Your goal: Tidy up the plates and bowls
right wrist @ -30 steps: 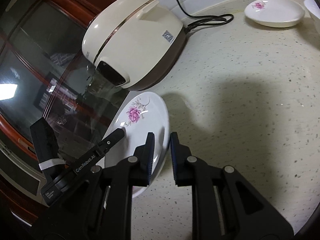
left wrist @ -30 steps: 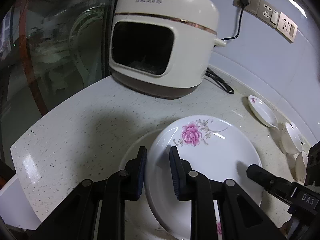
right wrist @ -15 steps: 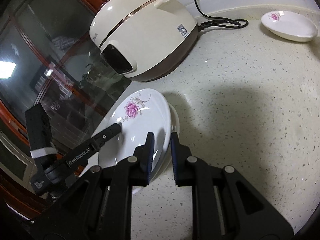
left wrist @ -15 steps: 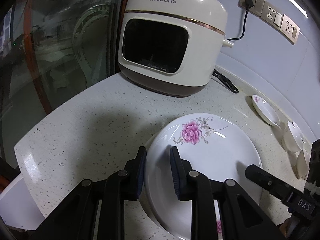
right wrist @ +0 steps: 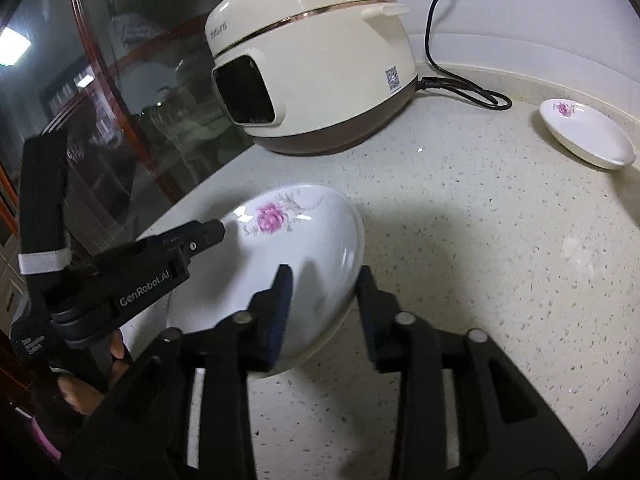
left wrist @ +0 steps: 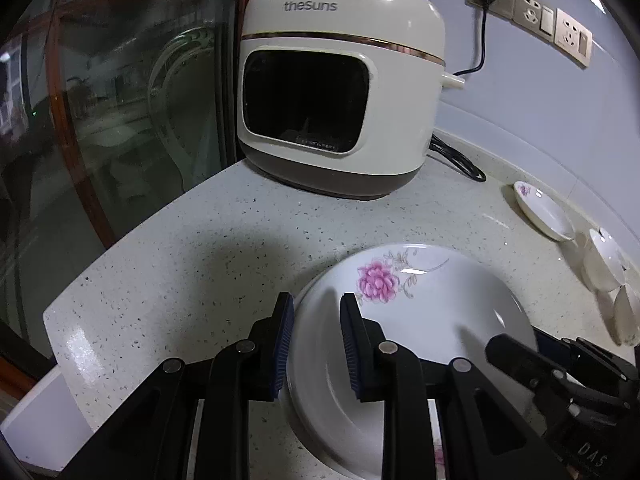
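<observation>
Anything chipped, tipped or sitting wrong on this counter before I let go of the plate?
Nothing is broken or spilled. The flowered plate lies on the plate beneath it. By the wall, a small bowl sits tilted on its edge; the small dish is upright.

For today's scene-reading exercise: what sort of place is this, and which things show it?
Most likely a home kitchen: a plugged-in rice cooker on a speckled stone countertop, wall sockets above, and flowered plates set out.

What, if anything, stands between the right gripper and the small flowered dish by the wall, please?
Nothing visible does. From the right gripper, whose jaws are opening around the large plate's rim, bare countertop stretches to the small dish. The rice cooker and its cord sit off to the side.
</observation>
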`<state>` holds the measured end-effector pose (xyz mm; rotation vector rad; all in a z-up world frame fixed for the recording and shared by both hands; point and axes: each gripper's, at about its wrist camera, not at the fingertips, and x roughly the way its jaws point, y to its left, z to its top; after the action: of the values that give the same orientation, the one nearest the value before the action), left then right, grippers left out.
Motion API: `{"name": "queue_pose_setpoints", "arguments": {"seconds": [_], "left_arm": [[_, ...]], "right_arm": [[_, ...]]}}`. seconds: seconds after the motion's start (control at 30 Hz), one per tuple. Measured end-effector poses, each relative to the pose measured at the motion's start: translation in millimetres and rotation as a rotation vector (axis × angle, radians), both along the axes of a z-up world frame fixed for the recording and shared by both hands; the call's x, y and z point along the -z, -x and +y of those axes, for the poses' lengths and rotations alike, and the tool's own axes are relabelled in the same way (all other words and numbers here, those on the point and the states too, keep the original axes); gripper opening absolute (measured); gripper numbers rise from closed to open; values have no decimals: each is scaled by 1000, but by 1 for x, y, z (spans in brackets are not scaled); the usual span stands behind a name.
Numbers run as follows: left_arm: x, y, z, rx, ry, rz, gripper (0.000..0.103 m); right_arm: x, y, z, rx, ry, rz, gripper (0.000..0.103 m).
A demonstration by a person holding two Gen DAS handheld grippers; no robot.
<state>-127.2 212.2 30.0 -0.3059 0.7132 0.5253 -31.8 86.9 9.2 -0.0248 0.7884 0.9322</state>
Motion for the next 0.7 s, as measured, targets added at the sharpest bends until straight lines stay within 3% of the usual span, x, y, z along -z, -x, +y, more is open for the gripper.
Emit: {"name": "queue_pose_setpoints", "arguments": {"seconds": [0.17, 0.2, 0.27, 0.3, 0.33, 0.7], "left_arm": [[-6, 1, -1, -2, -2, -9, 28], [-7, 2, -1, -4, -3, -14, 33], [-9, 3, 0, -6, 6, -21, 51], [-10, 4, -1, -8, 9, -25, 67], [-11, 5, -2, -13, 8, -31, 76], [-14, 1, -16, -7, -35, -28, 80]], "right_arm": [[-2, -2, -6, -1, -22, 6, 51], [-5, -3, -10, 7, -43, 7, 53], [-12, -7, -21, 31, -93, 16, 65], [-15, -11, -28, 49, -127, 25, 67], [-17, -13, -32, 57, -146, 31, 68], [-10, -30, -45, 94, -178, 148, 73]]}}
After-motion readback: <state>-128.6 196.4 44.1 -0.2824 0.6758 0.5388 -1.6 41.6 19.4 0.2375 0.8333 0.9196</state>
